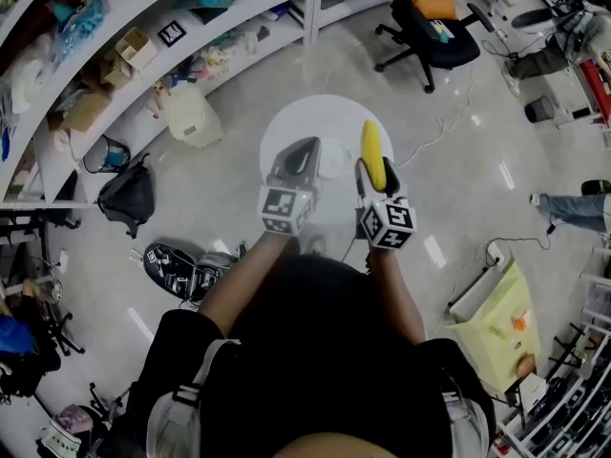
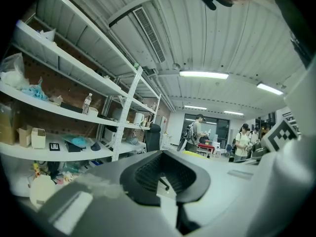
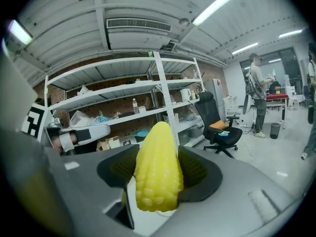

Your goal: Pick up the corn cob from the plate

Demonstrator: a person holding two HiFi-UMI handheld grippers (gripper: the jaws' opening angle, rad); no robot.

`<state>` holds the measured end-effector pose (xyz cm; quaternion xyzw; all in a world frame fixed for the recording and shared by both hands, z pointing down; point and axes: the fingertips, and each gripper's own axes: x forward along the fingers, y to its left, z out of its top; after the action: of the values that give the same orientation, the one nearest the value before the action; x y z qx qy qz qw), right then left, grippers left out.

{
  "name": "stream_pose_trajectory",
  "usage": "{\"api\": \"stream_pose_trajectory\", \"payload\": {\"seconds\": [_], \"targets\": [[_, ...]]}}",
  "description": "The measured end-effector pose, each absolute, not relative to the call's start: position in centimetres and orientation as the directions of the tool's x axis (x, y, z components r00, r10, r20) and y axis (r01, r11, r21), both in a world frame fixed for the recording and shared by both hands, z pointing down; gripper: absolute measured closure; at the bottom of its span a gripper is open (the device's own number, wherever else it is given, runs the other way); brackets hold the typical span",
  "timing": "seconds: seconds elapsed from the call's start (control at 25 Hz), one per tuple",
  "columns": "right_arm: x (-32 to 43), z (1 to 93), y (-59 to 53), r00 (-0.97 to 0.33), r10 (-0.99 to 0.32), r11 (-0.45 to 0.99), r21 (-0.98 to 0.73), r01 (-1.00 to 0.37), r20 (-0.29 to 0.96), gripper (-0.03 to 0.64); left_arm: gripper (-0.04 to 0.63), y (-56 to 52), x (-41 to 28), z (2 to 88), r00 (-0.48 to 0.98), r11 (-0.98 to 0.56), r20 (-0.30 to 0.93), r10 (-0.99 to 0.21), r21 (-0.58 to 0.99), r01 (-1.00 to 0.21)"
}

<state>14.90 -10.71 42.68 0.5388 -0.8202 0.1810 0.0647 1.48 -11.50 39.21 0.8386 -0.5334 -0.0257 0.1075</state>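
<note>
While the right gripper (image 1: pixel 374 176) (image 3: pixel 159 180) clamps its jaws round the thick end of the yellow corn cob (image 1: pixel 371 149) (image 3: pixel 158 166), the cob points away from the person over the round white table (image 1: pixel 286 127), just right of the small white plate (image 1: pixel 334 163). The left gripper (image 1: pixel 294 160) (image 2: pixel 165 176) is alongside, its jaws closed on nothing.

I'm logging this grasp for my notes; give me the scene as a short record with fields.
corn cob: yellow, between the fingers of the right gripper, tip pointing out past them
right gripper: shut on the corn cob
left gripper: fingers together, holding nothing
plate: white, bare, on the round table
</note>
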Motion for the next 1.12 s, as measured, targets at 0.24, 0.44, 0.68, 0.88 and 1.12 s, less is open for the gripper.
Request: {"api": "stream_pose_trajectory", "payload": {"seconds": [0.24,0.44,0.68,0.88,1.12], "targets": [[14.3,41.2,-10.8,-0.421,-0.866,0.371,-0.218,-0.903,0.269,0.359,0.595,-11.5,1.3,38.5,0.437,-0.420,0.049,-0.898,0.196,-0.886],[14.3,40.5,-10.6,-0.425,-0.868,0.380,-0.207,-0.902,0.258,0.360,0.595,-11.4,1.5,37.8,0.436,-0.423,0.035,-0.899,0.188,-0.887],[14.1,40.6,-10.4,-0.420,-0.870,0.376,-0.206,-0.904,0.257,0.360,0.595,-11.2,1.2,37.9,0.441,-0.428,0.032,-0.897,0.191,-0.883],[14.2,40.2,-10.4,-0.418,-0.873,0.373,-0.208,-0.904,0.252,0.360,0.595,-11.2,1.3,38.0,0.445,-0.431,0.037,-0.895,0.193,-0.882],[14.0,40.3,-10.3,-0.421,-0.871,0.377,-0.204,-0.903,0.253,0.360,0.595,-11.1,1.4,38.1,0.450,-0.436,0.038,-0.892,0.193,-0.879]]}}
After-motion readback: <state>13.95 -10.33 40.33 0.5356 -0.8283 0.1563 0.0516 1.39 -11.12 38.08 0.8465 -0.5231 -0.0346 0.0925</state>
